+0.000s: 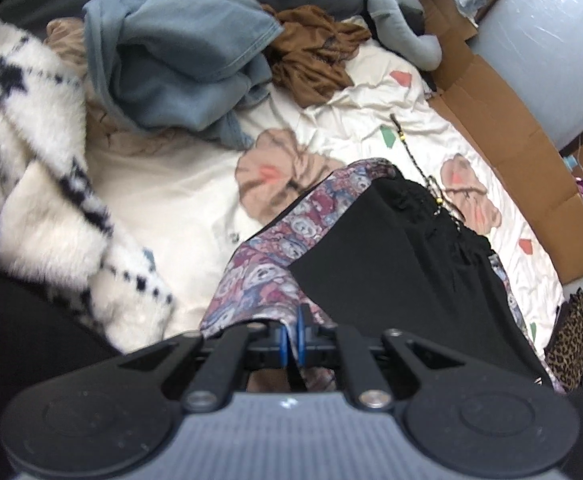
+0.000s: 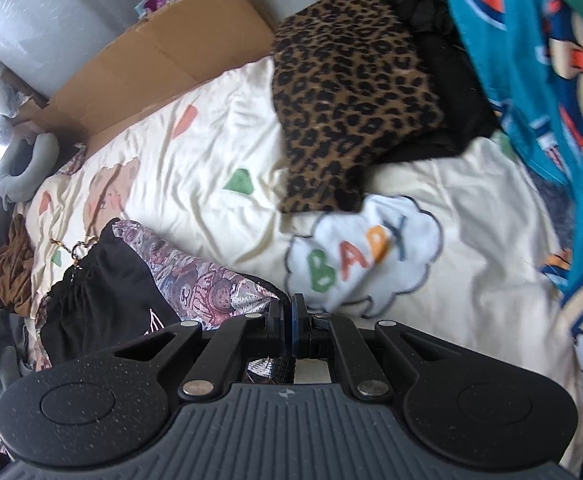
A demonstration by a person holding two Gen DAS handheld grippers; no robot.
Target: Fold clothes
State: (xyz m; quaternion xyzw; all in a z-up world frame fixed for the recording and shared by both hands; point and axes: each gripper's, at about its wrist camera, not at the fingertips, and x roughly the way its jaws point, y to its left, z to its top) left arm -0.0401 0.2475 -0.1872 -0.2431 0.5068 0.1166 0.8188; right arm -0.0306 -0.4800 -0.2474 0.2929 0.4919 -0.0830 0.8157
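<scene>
A patterned garment (image 1: 259, 264) with black lining is held on the bedsheet (image 1: 163, 200), pinched at one edge by the left gripper (image 1: 291, 330) and, seemingly, another by the right gripper (image 2: 286, 320). A fold is probably underway; both edges must be carried together.

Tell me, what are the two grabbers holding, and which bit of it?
Both hold the same patterned garment with a black lining. The left gripper pinches one edge of it; the right gripper pinches another edge.

Paisley-and-black garment (image 1: 371, 240) (cream sheet (image 1: 163, 200) beneath)
</scene>
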